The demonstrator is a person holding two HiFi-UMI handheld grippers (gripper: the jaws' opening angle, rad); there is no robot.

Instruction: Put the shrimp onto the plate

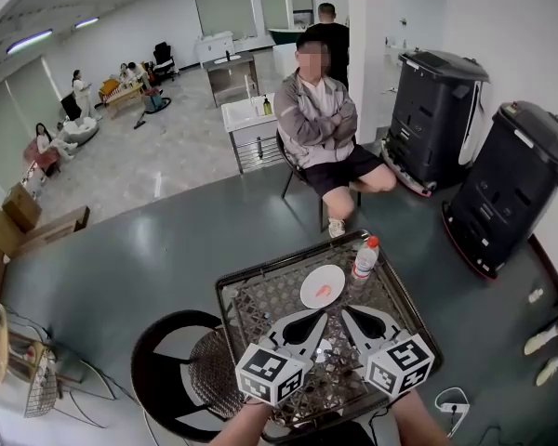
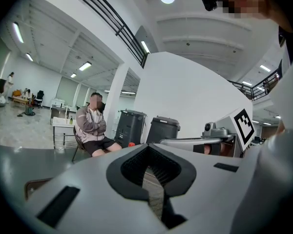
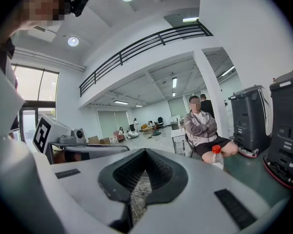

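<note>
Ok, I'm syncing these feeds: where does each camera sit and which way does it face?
Head view: on the person's head, looking steeply down at the mesh table, plate, left tool and right tool; forearms show.
Left gripper view: on the left tool, looking along its shut jaws toward the seated person.
Right gripper view: likewise on the right tool.
Shared: both gripper views show the seated person and bottle.

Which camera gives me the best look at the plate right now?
Head view: the white plate lies whole and unobstructed on the mesh table, with a pink piece on it. Neither gripper view shows the plate; both look out above the tabletop.
</note>
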